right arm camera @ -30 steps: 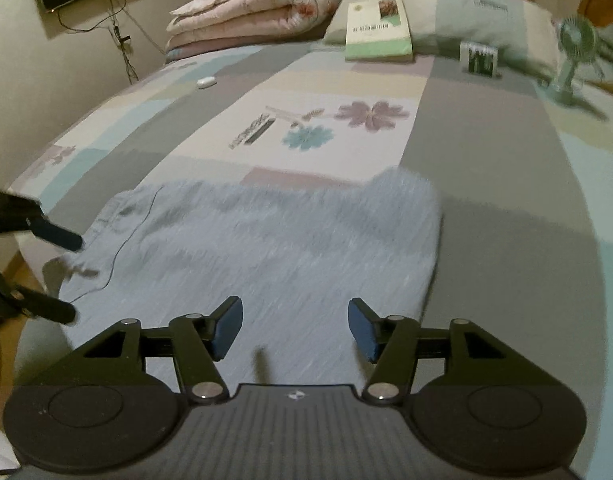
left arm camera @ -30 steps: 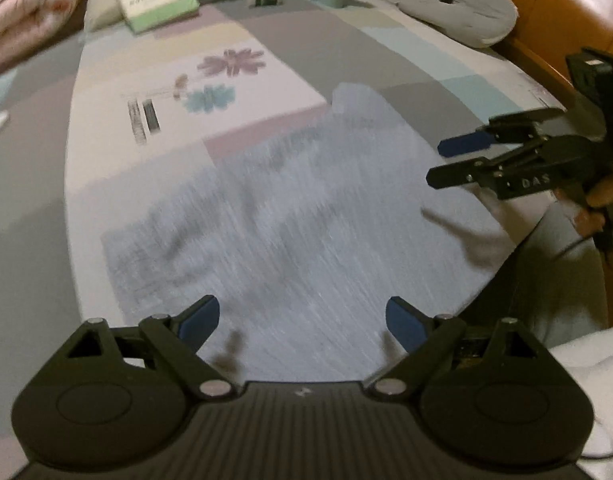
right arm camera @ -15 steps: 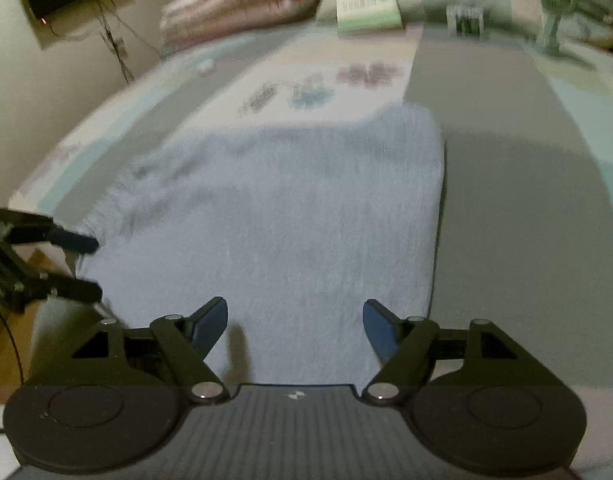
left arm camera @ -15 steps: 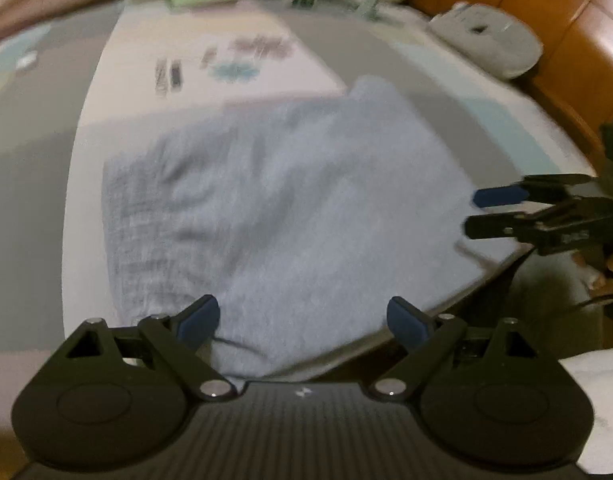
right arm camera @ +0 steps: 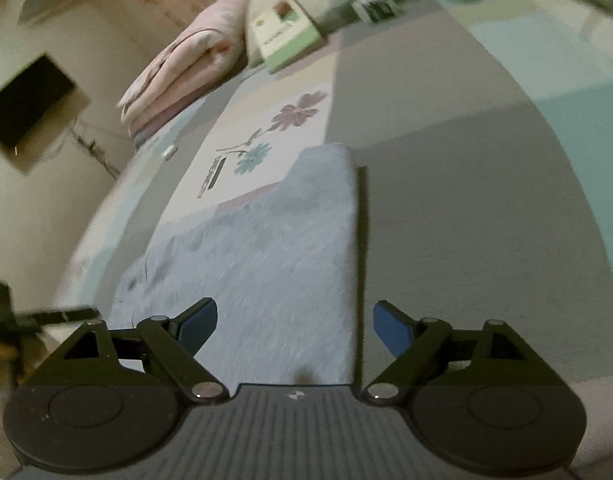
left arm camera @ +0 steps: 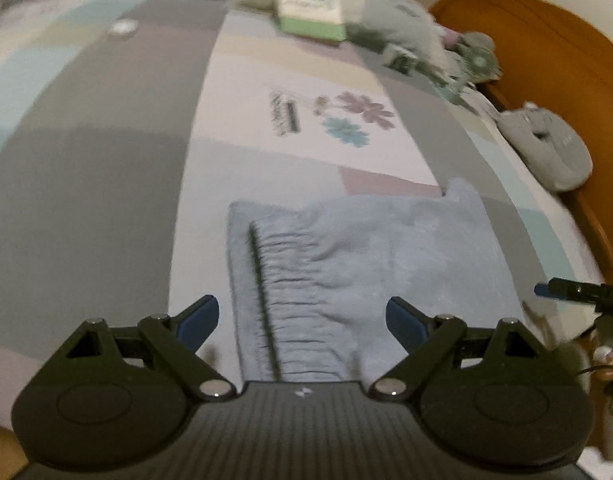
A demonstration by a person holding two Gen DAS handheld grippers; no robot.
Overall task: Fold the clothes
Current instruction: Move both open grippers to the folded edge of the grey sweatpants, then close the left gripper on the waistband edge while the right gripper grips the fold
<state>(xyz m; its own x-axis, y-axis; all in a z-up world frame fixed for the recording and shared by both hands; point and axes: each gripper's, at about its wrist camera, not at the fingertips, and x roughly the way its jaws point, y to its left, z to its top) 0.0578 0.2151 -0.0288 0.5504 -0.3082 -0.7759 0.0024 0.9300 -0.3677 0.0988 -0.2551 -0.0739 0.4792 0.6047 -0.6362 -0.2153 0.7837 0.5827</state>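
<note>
On the patchwork bedspread a pale blue garment lies flat at lower centre, left gripper and right gripper hovering with jaws apart over its opposite edges, seemingly about to pinch them for a fold.

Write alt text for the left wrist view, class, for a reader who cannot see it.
A pale blue garment with a gathered, ribbed edge lies flat on a patchwork bedspread, just ahead of the open left tool, which holds nothing. A green and white book rests on a pillow at the far end, and the right tool pokes in at the right edge.
</note>
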